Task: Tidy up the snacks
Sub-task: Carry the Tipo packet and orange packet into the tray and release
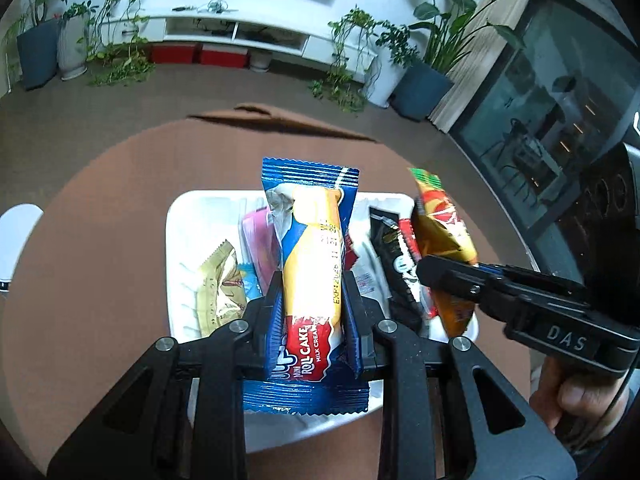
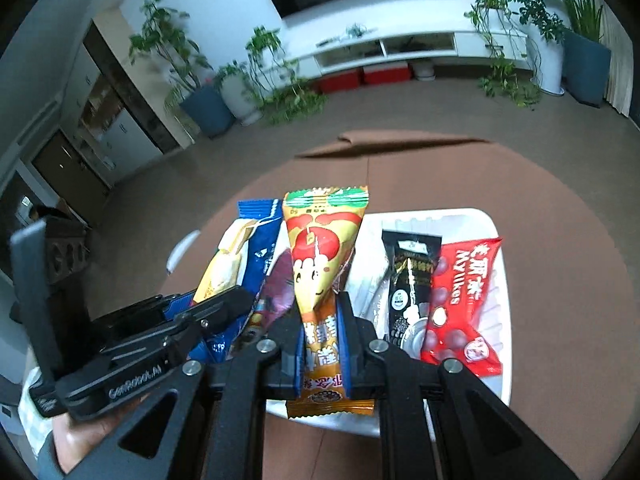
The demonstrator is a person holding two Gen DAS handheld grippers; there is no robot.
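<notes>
The left hand-held gripper [image 1: 312,312] is squeezing a cake pack [image 1: 310,264], and the right hand-held gripper [image 2: 320,344] is squeezing an orange snack [image 2: 322,280], both hanging over the white tray [image 2: 496,292] to drop in.

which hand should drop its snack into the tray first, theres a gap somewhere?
Probably the left. The left gripper holds the roll cake over the middle of the white tray, with bare floor just left of it. The right gripper holds the orange packet above the black packet.
</notes>
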